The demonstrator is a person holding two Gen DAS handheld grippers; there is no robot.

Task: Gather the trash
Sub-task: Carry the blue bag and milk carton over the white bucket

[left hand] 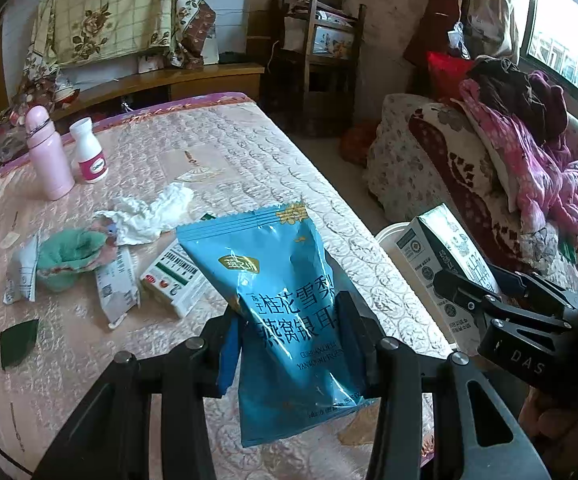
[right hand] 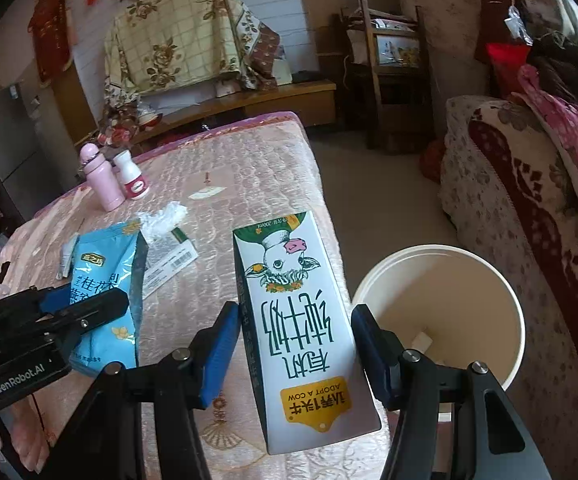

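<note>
My left gripper (left hand: 287, 320) is shut on a blue snack pouch (left hand: 285, 280), held upright above the quilted table (left hand: 229, 152). The right gripper (right hand: 295, 334) is shut on a white milk carton (right hand: 301, 320) with a cow drawing, held over the table's right edge. That carton (left hand: 445, 264) and the right gripper (left hand: 485, 296) show at the right of the left wrist view. The pouch (right hand: 105, 280) and the left gripper (right hand: 85, 308) appear at the left of the right wrist view. A white bucket (right hand: 501, 280) stands on the floor just right of the carton, with a scrap inside.
On the table lie crumpled tissue (left hand: 149, 216), a green cloth (left hand: 69, 256), torn wrappers (left hand: 117, 288), a flat box (left hand: 173, 280) and a dark leaf-shaped scrap (left hand: 19, 342). A pink bottle (left hand: 47, 152) and a white bottle (left hand: 89, 152) stand at the far left. A covered sofa (right hand: 529, 200) lies right.
</note>
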